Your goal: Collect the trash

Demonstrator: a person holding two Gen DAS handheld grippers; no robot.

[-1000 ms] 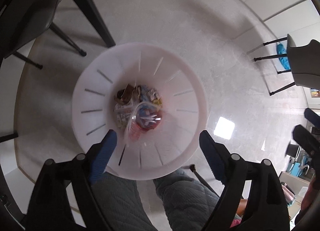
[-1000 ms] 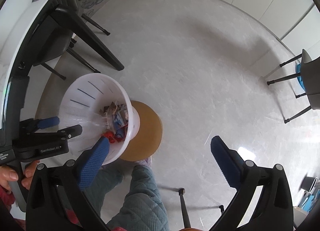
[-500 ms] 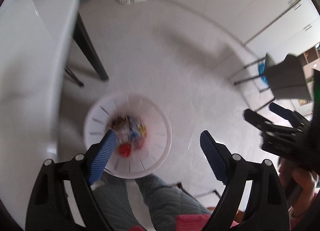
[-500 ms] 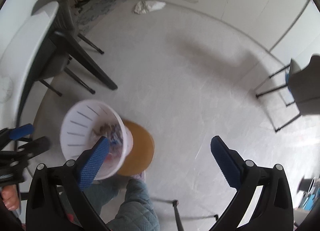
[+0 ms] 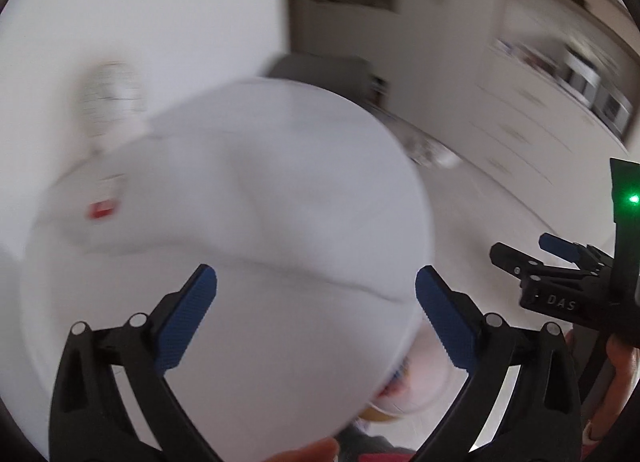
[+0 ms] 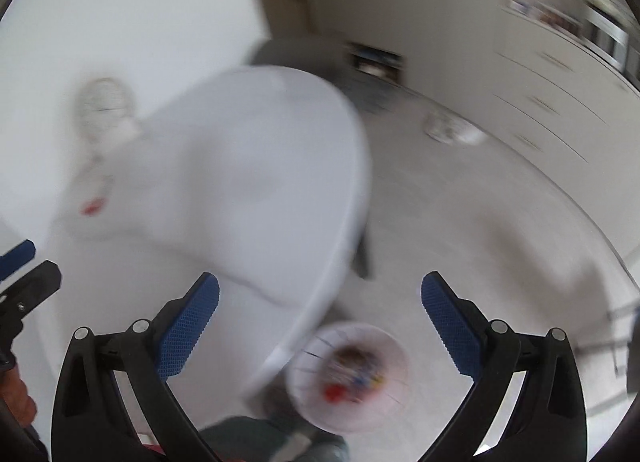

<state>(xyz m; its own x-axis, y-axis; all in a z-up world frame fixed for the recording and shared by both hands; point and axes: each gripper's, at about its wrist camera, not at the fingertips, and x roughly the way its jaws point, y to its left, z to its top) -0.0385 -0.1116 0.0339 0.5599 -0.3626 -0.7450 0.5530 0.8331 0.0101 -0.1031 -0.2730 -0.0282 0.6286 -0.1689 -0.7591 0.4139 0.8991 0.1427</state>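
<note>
One white slotted bin (image 6: pixel 347 378) is seen on the floor (image 6: pixel 480 222), low in the right wrist view, just beyond the rounded edge of the white table (image 6: pixel 260 182). Blurred trash (image 6: pixel 352 374) lies at its bottom: red, blue, yellow and brown bits, too smeared to be counted. In the left wrist view only a sliver of the bin (image 5: pixel 412 386) shows past the table (image 5: pixel 240 222) edge.

One small red-marked item (image 5: pixel 103 208) is made out on the tabletop near its far left side; what it is cannot be told. It appears again in the right wrist view (image 6: pixel 91 206).

Two grippers are counted. The left gripper (image 5: pixel 316 322) is spread wide over the tabletop, its jaws having just been opening, with nothing between them. The right gripper (image 6: pixel 320 326) is also spread wide with nothing pinched, straddling the table edge and the bin below. Each shows at the other's side: the right gripper (image 5: pixel 560 282) at the right margin, the left gripper (image 6: pixel 20 282) at the left margin, well apart.

Open floor stretches to the right of the table as far as a run of white cabinets (image 6: pixel 560 82). One pale crumpled object (image 6: pixel 452 130) lies on the floor near them. A quilted grey trouser leg (image 6: pixel 248 438) is seen beside the bin.
</note>
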